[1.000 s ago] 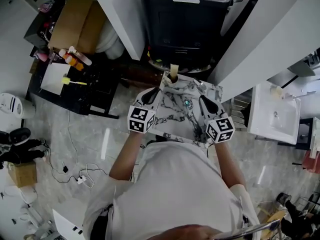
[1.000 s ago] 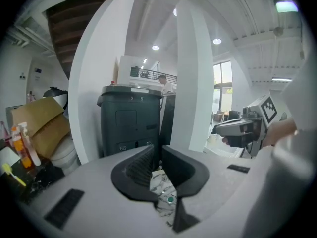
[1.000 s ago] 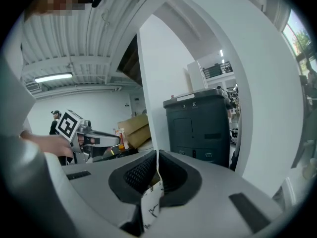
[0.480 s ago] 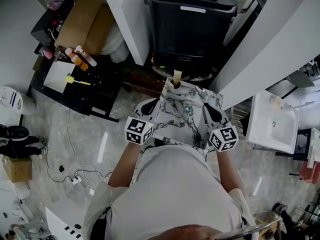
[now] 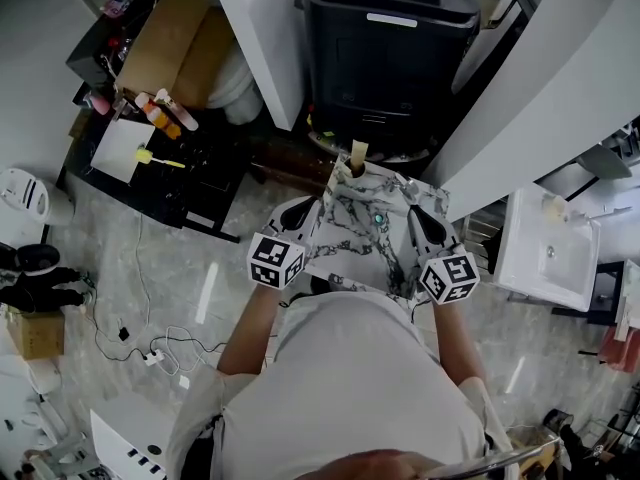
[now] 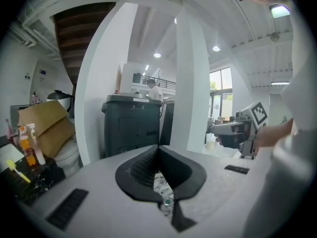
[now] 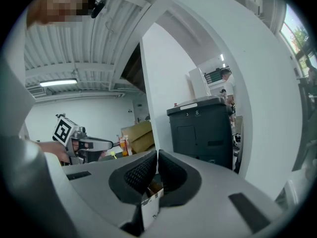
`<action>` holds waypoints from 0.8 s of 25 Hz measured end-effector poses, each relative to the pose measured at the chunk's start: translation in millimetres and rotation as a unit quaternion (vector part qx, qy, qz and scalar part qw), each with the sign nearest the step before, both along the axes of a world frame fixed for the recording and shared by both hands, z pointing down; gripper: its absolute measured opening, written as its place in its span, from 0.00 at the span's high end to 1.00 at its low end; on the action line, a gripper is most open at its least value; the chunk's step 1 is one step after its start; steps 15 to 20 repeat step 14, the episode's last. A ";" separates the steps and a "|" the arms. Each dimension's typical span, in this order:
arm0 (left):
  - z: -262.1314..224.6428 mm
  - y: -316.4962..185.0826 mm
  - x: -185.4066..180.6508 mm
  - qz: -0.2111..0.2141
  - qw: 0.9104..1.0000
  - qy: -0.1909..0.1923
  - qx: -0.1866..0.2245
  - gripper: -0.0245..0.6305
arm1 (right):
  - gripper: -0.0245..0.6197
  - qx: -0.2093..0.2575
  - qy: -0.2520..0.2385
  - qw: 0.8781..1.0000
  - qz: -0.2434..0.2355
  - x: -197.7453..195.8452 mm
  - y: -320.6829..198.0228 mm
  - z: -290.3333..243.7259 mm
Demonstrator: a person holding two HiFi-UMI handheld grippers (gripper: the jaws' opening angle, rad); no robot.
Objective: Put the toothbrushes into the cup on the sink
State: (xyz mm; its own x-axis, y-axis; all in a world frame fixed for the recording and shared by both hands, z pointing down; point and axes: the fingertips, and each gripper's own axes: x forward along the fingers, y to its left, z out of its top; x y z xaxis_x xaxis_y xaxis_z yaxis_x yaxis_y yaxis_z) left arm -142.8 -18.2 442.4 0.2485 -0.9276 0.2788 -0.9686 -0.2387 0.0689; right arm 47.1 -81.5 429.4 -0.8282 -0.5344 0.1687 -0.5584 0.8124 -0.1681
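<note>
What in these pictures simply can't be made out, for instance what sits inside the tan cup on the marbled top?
In the head view, the tan cup is too small to show its contents.
In the head view, the near edge of the marbled top is hidden by the person's white shirt.
In the left gripper view, the shut black left gripper covers all but a sliver of that top.
In the head view, the yellow item on the black side table is too small to identify.

Before you, the table (image 5: 345,253) looks like marble-veined stone, the floor (image 5: 190,278) glossy polished tile, the bin (image 5: 385,58) matt dark plastic, the box (image 5: 165,48) plain brown cardboard.
</note>
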 end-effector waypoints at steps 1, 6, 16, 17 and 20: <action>0.3 0.1 -0.3 0.000 1.000 0.000 0.000 0.95 | 0.90 -0.001 0.000 1.000 0.000 -0.7 0.1 0.9; 6.4 0.8 -2.7 -0.003 1.000 0.011 -0.007 0.95 | 0.90 -0.004 0.005 1.000 -0.002 -3.2 0.8 4.0; 8.5 -2.9 -5.7 -0.005 1.000 0.019 -0.009 0.95 | 0.90 -0.001 0.007 1.000 -0.006 -7.0 -1.2 4.6; 8.5 -2.9 -5.7 -0.005 1.000 0.019 -0.009 0.95 | 0.90 -0.001 0.007 1.000 -0.006 -7.0 -1.2 4.6; 8.5 -2.9 -5.7 -0.005 1.000 0.019 -0.009 0.95 | 0.90 -0.001 0.007 1.000 -0.006 -7.0 -1.2 4.6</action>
